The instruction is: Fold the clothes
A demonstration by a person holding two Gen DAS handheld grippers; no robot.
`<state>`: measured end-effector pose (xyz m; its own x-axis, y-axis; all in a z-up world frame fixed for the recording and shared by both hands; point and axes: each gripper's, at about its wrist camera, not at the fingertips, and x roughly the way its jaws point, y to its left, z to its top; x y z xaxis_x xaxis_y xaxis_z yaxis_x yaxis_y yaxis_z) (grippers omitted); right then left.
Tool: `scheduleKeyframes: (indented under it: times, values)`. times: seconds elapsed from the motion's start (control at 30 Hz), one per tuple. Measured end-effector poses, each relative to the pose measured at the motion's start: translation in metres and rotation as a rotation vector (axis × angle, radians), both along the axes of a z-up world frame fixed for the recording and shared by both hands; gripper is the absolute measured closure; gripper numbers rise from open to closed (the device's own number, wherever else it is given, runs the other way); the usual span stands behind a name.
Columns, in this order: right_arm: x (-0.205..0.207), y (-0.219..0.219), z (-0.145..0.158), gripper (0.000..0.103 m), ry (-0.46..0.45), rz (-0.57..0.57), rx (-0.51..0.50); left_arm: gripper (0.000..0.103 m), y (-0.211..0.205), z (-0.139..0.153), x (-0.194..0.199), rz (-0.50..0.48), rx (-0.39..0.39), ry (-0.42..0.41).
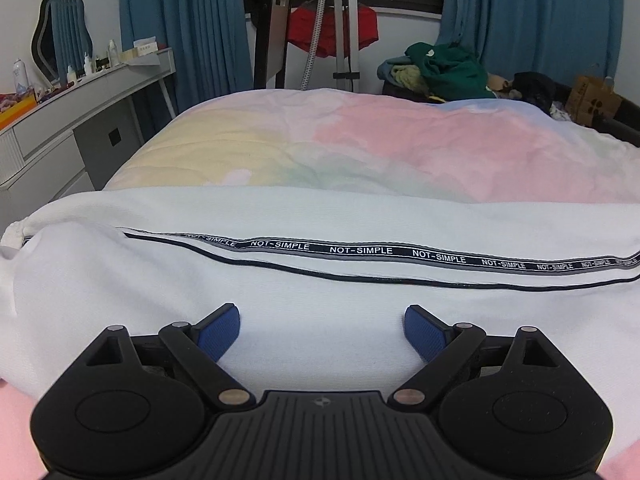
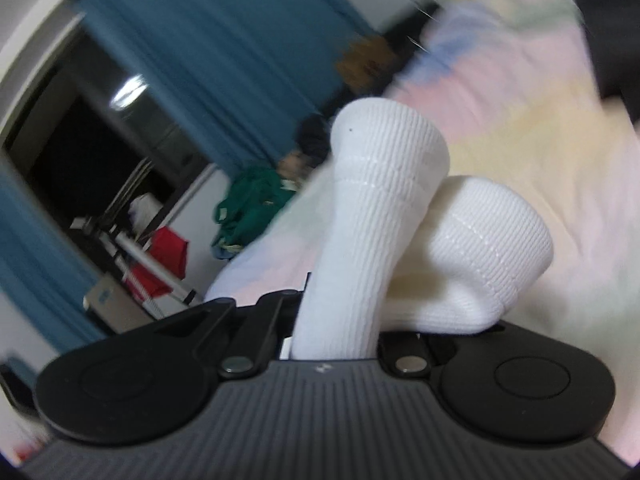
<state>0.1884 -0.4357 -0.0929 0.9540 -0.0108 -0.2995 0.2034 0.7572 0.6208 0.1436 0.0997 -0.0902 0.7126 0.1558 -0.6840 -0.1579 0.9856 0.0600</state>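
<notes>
White trousers [image 1: 320,216] with a black "NOT-SIMPLE" side stripe [image 1: 360,250] lie flat across the near part of the bed. My left gripper [image 1: 322,326] hovers low over the white cloth, open, its blue pads [image 1: 222,330] wide apart with nothing pinched between them. In the tilted, blurred right wrist view, my right gripper [image 2: 338,332] is shut on two white ribbed cuffs [image 2: 384,184] that stick up out of its jaws, lifted above the bed. Its fingertips are hidden by the cloth.
A pastel pink, yellow and green duvet [image 1: 360,148] covers the bed. A grey dresser [image 1: 80,120] with bottles stands at the left. A heap of green clothes [image 1: 448,68] and a cardboard box [image 1: 592,100] lie at the far right. A tripod [image 1: 344,40] stands behind the bed.
</notes>
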Motion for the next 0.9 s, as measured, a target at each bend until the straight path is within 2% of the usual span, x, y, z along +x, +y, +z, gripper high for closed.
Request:
scheduleKeyframes:
  times: [0.1, 0.23, 0.37, 0.47, 0.6, 0.7, 0.77, 0.9]
  values:
    - [-0.005, 0.037, 0.034, 0.091, -0.055, 0.039, -0.185, 0.012, 0.004, 0.007, -0.001, -0.003, -0.020, -0.003]
    - [-0.016, 0.113, 0.069, 0.091, -0.158, 0.112, -0.433, 0.012, 0.012, 0.025, -0.010, 0.002, -0.068, -0.044]
    - [-0.037, 0.215, 0.078, 0.091, -0.269, 0.227, -0.710, 0.012, 0.030, 0.046, -0.020, 0.021, -0.138, -0.094]
    - [-0.054, 0.289, 0.055, 0.091, -0.281, 0.400, -0.867, 0.012, 0.047, 0.056, -0.027, 0.052, -0.205, -0.116]
    - [-0.071, 0.367, -0.007, 0.091, -0.196, 0.665, -1.045, 0.012, 0.067, 0.059, -0.031, 0.113, -0.267, -0.119]
    - [-0.079, 0.397, -0.057, 0.090, -0.093, 0.807, -1.183, 0.012, 0.071, 0.057, -0.031, 0.136, -0.263, -0.113]
    - [-0.082, 0.399, -0.065, 0.090, -0.087, 0.805, -1.216, 0.012, 0.070, 0.059, -0.031, 0.139, -0.257, -0.118]
    - [-0.076, 0.392, -0.040, 0.090, -0.072, 0.768, -1.073, 0.012, 0.069, 0.067, -0.035, 0.137, -0.269, -0.153]
